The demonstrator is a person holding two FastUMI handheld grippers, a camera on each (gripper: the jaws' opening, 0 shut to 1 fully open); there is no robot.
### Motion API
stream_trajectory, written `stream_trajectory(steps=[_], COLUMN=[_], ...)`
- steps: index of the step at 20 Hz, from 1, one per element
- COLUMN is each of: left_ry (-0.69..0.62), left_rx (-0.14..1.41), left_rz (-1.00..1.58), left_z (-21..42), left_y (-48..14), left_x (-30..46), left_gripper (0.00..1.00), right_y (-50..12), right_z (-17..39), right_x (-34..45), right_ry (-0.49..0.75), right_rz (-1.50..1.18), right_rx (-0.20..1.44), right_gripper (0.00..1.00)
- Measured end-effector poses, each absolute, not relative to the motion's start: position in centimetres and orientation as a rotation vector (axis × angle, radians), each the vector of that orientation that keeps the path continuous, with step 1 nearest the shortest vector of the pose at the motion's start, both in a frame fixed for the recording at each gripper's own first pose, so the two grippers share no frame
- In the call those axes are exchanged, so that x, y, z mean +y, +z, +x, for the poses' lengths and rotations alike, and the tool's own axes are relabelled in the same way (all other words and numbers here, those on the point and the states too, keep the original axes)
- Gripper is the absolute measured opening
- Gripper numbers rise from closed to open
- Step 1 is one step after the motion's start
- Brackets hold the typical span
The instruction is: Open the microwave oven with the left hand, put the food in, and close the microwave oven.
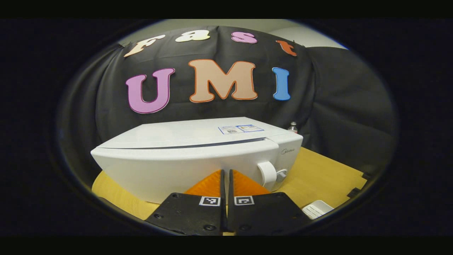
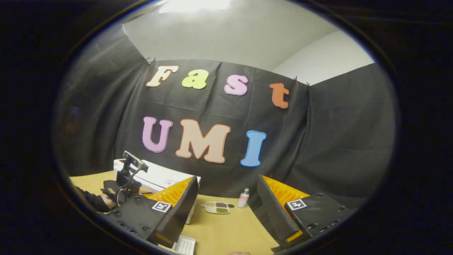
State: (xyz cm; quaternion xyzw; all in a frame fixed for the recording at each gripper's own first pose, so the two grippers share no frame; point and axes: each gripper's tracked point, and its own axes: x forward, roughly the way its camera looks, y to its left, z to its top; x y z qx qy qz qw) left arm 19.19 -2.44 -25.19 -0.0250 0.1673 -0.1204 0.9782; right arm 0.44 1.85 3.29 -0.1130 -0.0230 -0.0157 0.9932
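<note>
Wooden surface (image 1: 318, 170) bearing white microwave oven (image 1: 184, 159), door closed, just ahead of left tool (image 1: 225, 173), fingers together on nothing; right tool (image 2: 226, 193), fingers wide apart, aimed at food tray (image 2: 217, 207) beside small bottle (image 2: 242, 198).

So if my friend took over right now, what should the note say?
Left gripper: fingers shut, empty, pointing at the microwave front, near its handle.
Right gripper: open, empty, held up over the table.
Food tray sits on the table past the right gripper, by a small bottle.
Done: nothing yet; door looks closed.
Left: open the door, put the food in, close it.
</note>
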Motion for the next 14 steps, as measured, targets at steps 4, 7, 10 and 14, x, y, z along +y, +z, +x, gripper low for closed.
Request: stream_trajectory(steps=[4, 7, 10, 14], left_ry=[-0.225, -0.209, -0.206, -0.213], left_rx=[0.318, 0.31, 0.34, 0.353], left_rz=[-0.06, -0.061, -0.082, -0.082], left_z=[19.7, 19.9, 20.5, 20.5], left_y=[-25.1, -25.2, -25.7, -25.5], left_x=[-2.1, -1.7, -1.7, -1.7], left_gripper=[0.0, 0.01, 0.01, 0.01], right_y=[3.5, 3.1, 2.7, 2.7], right_z=[0.8, 0.9, 0.8, 0.1], right_x=[2.1, 2.2, 2.6, 2.7], right_ry=[-0.028, -0.034, -0.028, -0.03], right_rz=[-0.222, -0.205, -0.187, -0.202], right_rx=[-0.05, -0.041, -0.032, -0.035], right_gripper=[0.96, 0.97, 0.97, 1.0])
